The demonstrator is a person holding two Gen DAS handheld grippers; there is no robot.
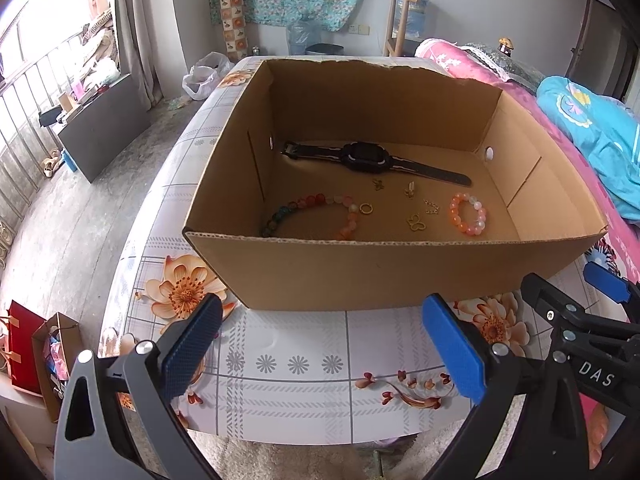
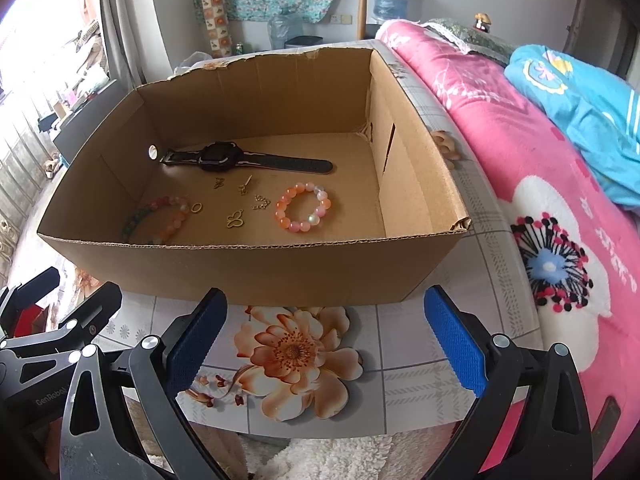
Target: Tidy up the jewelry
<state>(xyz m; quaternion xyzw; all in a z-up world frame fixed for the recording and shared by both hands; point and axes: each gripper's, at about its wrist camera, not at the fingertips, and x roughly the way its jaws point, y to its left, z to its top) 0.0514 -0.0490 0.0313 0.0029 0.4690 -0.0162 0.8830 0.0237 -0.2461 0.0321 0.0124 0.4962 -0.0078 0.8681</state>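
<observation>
An open cardboard box (image 1: 360,272) (image 2: 248,268) stands on the flowered table. On its floor lie a black watch (image 1: 368,158) (image 2: 224,158), a long multicoloured bead bracelet (image 1: 316,210) (image 2: 160,216), a small orange bead bracelet (image 1: 469,214) (image 2: 303,208), a gold ring (image 1: 365,209) (image 2: 195,208), a gold butterfly charm (image 1: 416,222) (image 2: 235,218) and a few small gold pieces. My left gripper (image 1: 324,356) hovers open before the box's near wall, holding nothing. My right gripper (image 2: 326,344) is open too, also short of the box. The right gripper (image 1: 592,304) also shows in the left wrist view.
The flowered tablecloth (image 1: 300,364) (image 2: 408,360) covers the table. A pink floral blanket (image 2: 540,184) and a blue cloth (image 2: 580,92) lie on the bed at the right. Bags (image 1: 36,352) sit on the floor at the left, a dark board (image 1: 104,128) farther back.
</observation>
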